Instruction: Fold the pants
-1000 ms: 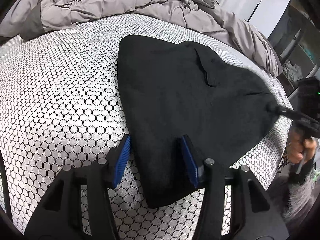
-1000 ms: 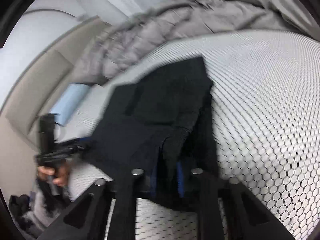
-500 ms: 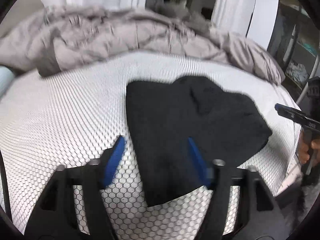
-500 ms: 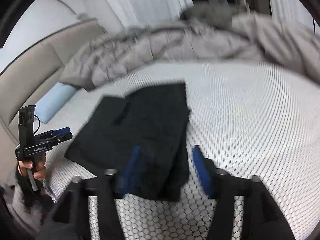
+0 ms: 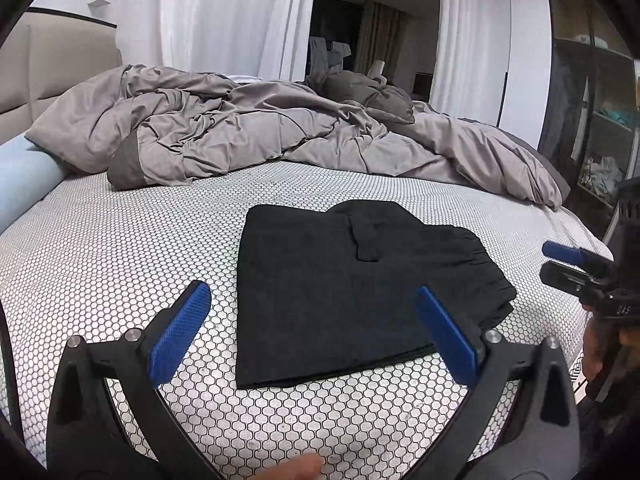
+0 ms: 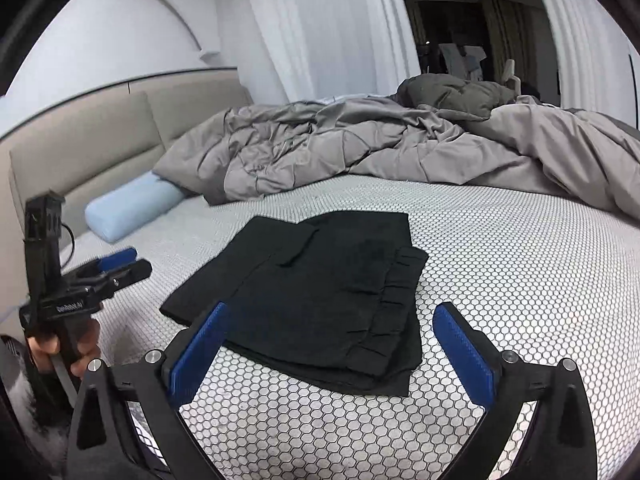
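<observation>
Left wrist view has the black pants (image 5: 352,292) folded into a compact rectangle, lying flat on the bed (image 5: 100,264) with its honeycomb-print sheet. The left hand-held gripper (image 5: 312,320) is spread wide with nothing in it, hanging above the near edge of the pants, blue pads on either side of the bundle and not touching the fabric. Off at the right edge you can see the right hand-held gripper (image 5: 560,264) from the side, held off the bed's edge, clear of the pants.

Right wrist view shows the same pile (image 6: 320,300) with the elastic waistband end nearest the camera, layers stacked a bit unevenly. The right hand-held gripper's pads are wide apart too, empty, just short of the pants. A crumpled grey duvet (image 6: 380,148) is bunched up at the far side of the bed, and a light blue pillow (image 6: 128,204) sits by the beige headboard (image 6: 88,140).
</observation>
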`<state>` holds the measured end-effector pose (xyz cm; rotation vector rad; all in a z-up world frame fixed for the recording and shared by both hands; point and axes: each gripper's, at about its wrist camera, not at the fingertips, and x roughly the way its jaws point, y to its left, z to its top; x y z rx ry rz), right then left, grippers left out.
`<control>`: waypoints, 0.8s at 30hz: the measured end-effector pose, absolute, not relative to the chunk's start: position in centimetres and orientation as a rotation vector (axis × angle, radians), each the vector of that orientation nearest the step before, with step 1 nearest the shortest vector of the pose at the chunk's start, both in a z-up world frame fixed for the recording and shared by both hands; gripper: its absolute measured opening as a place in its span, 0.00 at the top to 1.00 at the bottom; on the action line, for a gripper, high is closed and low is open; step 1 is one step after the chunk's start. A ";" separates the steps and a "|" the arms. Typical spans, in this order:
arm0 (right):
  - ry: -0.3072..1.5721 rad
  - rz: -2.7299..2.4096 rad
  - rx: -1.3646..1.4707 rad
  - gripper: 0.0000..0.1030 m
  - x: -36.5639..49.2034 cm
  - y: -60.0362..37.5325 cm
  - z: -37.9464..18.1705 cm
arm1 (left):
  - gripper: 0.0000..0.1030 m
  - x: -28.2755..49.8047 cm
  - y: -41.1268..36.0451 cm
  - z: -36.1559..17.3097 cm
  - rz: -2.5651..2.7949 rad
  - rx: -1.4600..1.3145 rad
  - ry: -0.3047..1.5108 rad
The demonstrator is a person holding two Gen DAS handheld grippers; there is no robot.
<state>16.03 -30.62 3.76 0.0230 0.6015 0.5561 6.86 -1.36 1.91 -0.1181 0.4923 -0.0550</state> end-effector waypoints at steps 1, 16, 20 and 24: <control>0.591 0.546 0.007 0.00 16.0 -30.3 3.7 | 0.01 7.0 -1.4 1.8 -0.053 -0.118 0.495; 0.549 0.551 0.048 0.00 15.4 -29.0 3.5 | 0.01 7.2 -0.8 1.2 -0.018 -0.108 0.489; 0.516 0.539 0.066 0.00 15.1 -29.3 3.8 | 0.01 7.5 -0.5 1.2 -0.018 -0.109 0.491; 0.514 0.537 0.068 0.00 15.1 -29.4 3.8 | 0.01 7.8 0.0 1.0 -0.015 -0.115 0.498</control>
